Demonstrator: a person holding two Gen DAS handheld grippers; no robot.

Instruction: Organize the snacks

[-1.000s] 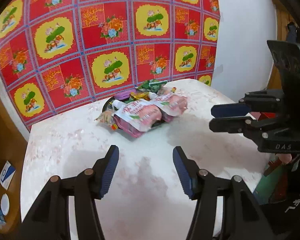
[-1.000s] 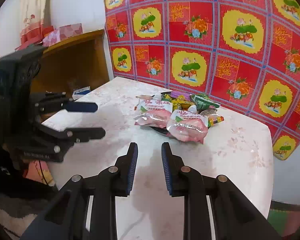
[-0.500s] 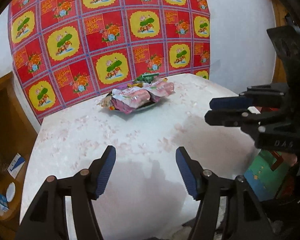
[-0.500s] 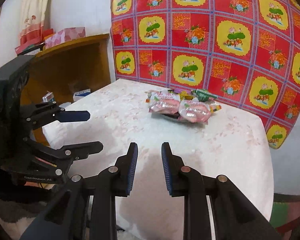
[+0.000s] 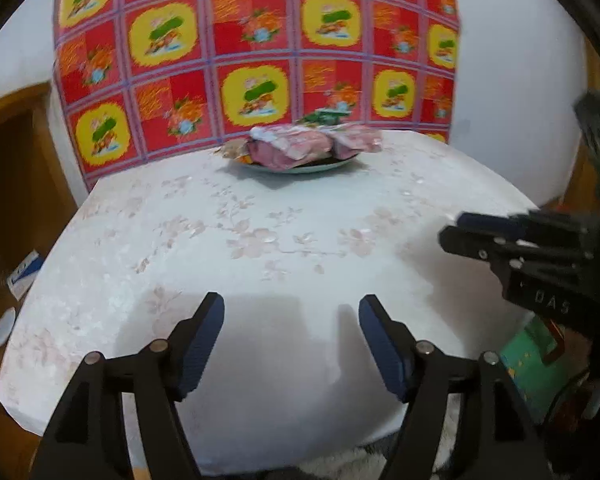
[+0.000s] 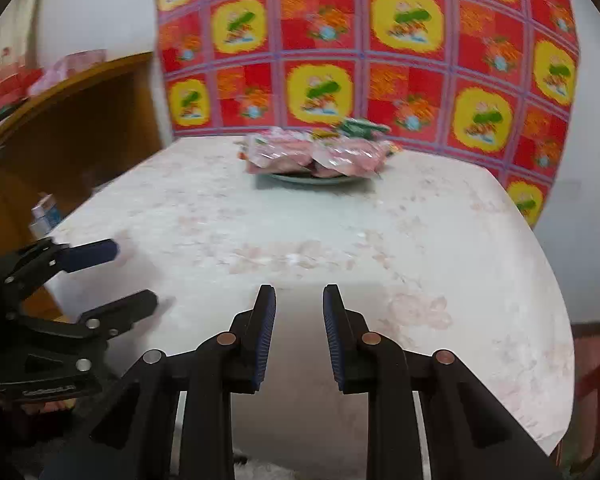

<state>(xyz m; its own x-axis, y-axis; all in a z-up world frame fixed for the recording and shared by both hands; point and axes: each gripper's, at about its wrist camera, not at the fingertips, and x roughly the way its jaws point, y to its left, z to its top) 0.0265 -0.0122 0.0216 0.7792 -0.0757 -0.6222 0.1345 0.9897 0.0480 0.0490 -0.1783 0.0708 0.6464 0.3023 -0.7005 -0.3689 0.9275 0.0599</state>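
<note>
Left tongs (image 5: 291,312): nearest item in the left wrist view, over the near edge of the table (image 5: 260,248). Jaws wide, nothing between them; they have just been opening and stand wider apart than a second ago.

Right tongs (image 6: 299,304): nearest item in the right wrist view, also over the near table edge. Jaws drawn in to a narrow gap, the same as a second ago, and empty. In the left view they appear well to the right of the left tongs, level with them.

Table: pale cloth with faint pink blossoms. Bare from both tongs out to the plate. More of the near edge and front drop shows than a second ago; both tongs sit further back from the snacks.

Plate (image 5: 332,166): dark, far side of the table, straight ahead of both tongs and well apart from them.

Snacks (image 5: 300,146): pink packets heaped on the plate, a green packet (image 6: 362,127) behind them at the top, small yellow wrappers at the left rim. Heap looks unchanged in arrangement, only smaller and further off. Detail blurred.

Wall cloth (image 5: 260,40): red and yellow floral squares, hanging behind the table, beyond the plate.

Shelf (image 6: 80,120): brown wood, left of the tongs beside the table; small boxes on it, blurred.
</note>
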